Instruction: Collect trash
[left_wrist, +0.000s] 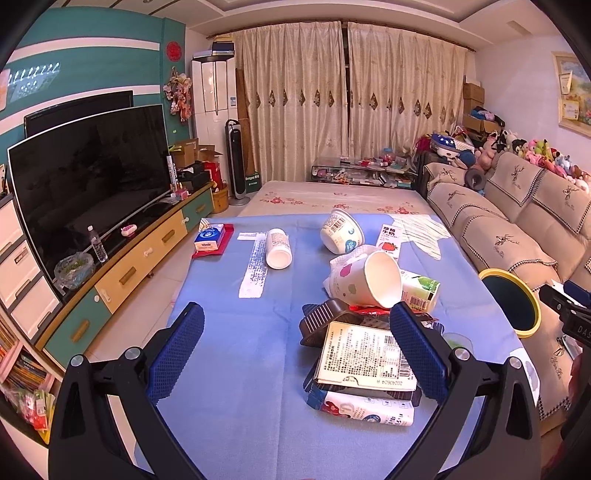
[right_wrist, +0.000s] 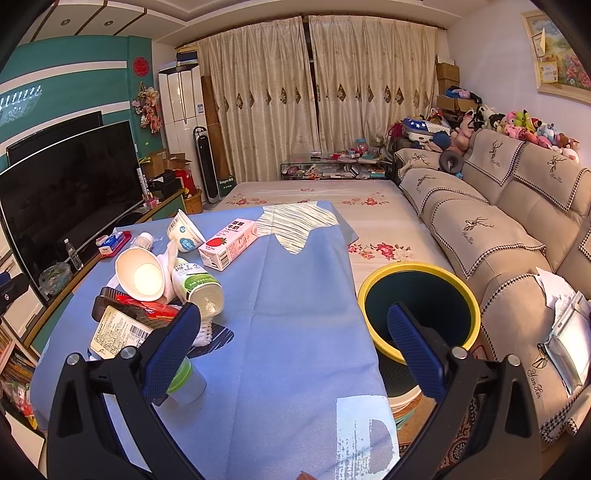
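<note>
With both claws spread wide and empty, I'd bring my left gripper (left_wrist: 297, 343) down over the paper cup (left_wrist: 365, 278) atop the trash pile near the table's (left_wrist: 229, 354) right edge, squeeze gently, then carry it to the bin (right_wrist: 419, 306) beside that edge.

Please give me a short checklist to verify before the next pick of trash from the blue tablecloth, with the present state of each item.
1. Left hand-held gripper open and holding nothing: ok.
2. Right hand-held gripper open and holding nothing: ok.
3. Trash bin upright beside the table, mouth uncovered: ok.
4. Trash within view: paper cup on its side on the pile, strawberry milk carton lying flat: ok.
5. Pile is stable for a single pick: not ok, the items overlap and lean on one another.
6. Whether the green-labelled bottle holds any liquid: cannot tell.
</note>
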